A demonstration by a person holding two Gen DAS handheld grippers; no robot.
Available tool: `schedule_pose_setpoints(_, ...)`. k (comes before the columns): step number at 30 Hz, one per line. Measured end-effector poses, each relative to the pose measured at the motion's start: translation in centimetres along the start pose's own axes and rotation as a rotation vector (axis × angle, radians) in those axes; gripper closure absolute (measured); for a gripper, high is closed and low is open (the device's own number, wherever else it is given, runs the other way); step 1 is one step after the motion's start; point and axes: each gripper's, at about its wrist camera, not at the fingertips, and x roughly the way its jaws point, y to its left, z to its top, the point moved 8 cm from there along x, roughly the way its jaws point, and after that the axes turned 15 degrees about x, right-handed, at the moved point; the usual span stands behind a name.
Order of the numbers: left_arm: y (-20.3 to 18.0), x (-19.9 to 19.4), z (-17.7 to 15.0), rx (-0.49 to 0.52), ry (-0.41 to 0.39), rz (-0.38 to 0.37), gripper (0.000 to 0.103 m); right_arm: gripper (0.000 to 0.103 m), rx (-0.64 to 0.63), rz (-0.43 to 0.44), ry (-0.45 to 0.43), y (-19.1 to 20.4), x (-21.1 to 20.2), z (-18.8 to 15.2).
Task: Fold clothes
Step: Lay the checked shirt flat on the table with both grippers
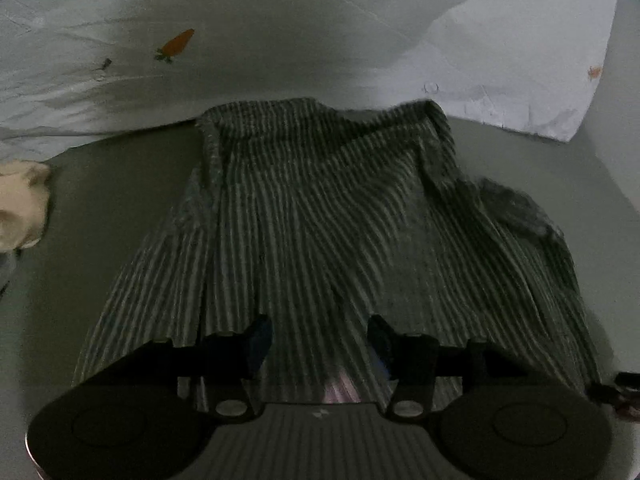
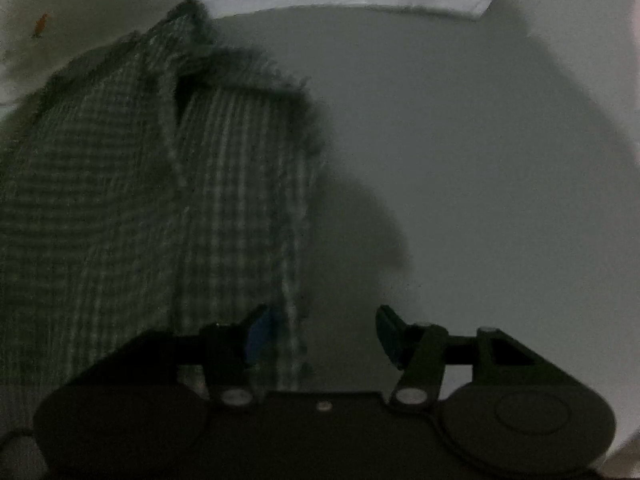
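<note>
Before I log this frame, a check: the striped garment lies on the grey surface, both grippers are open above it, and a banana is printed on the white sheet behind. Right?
Not quite. The print on the white sheet is an orange carrot, not a banana; the left wrist view shows it. The rest holds: the striped garment lies on the grey surface, and the left gripper and right gripper are open above it.

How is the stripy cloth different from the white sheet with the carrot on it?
The stripy cloth is dark with thin pale lines; the white sheet is plain apart from small prints like the carrot. The cloth lies close, under the left gripper; the sheet lies farther back. The cloth has fuzzy edges; the sheet's look smooth. Both are wrinkled fabric.
</note>
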Motion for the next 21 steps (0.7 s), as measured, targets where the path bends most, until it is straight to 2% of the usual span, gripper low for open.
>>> schedule_pose_setpoints(1,-0.8,-0.9,-0.3,-0.007,0.002,0.016,0.047,0.040,-0.006,0.026,-0.012,0.2,-0.1,0.0)
schedule_pose_setpoints(2,-1.5,-1.8,-0.7,-0.027,0.003,0.018,0.044,0.042,-0.027,0.048,-0.022,0.5,-0.2,0.1)
schedule_pose_setpoints(3,-2.3,-2.6,-1.2,-0.050,0.004,0.015,0.042,0.054,-0.078,0.059,-0.031,1.0,0.0,0.1)
schedule_pose_setpoints(4,-2.9,-3.1,-1.6,-0.067,0.010,0.013,0.041,0.093,-0.141,0.063,-0.043,1.4,0.1,0.1)
schedule_pose_setpoints(5,-3.5,-3.4,-2.0,-0.083,0.019,0.011,0.041,0.100,-0.206,0.066,-0.056,1.8,0.1,0.2)
schedule_pose_setpoints(6,-4.2,-3.8,-2.4,-0.091,0.032,0.024,0.041,0.103,-0.268,0.061,-0.088,1.8,-0.6,0.6)
schedule_pose_setpoints(9,-5.7,-4.7,-2.8,-0.093,0.044,0.078,0.041,0.103,-0.428,-0.024,-0.280,0.2,-5.2,2.7)
schedule_pose_setpoints(10,-6.3,-5.0,-2.8,-0.096,0.040,0.091,0.041,0.103,-0.490,-0.080,-0.366,-0.5,-6.9,4.0)
schedule_pose_setpoints(14,-8.1,-5.4,-2.9,-0.112,0.037,0.102,0.041,0.103,-0.733,-0.401,-0.754,-4.2,-13.0,9.3)
schedule_pose_setpoints(16,-9.0,-5.6,-2.9,-0.120,0.037,0.106,0.041,0.102,-0.813,-0.501,-0.872,-5.8,-14.6,10.5)
schedule_pose_setpoints(18,-9.9,-5.3,-3.0,-0.121,0.046,0.105,0.041,0.100,-0.858,-0.553,-0.871,-7.2,-13.6,10.4)
schedule_pose_setpoints(19,-10.2,-5.1,-3.0,-0.121,0.051,0.103,0.041,0.100,-0.882,-0.564,-0.831,-7.9,-12.3,10.0)
schedule_pose_setpoints(21,-10.9,-4.9,-3.2,-0.118,0.063,0.104,0.041,0.098,-0.923,-0.556,-0.676,-9.5,-8.4,7.9)
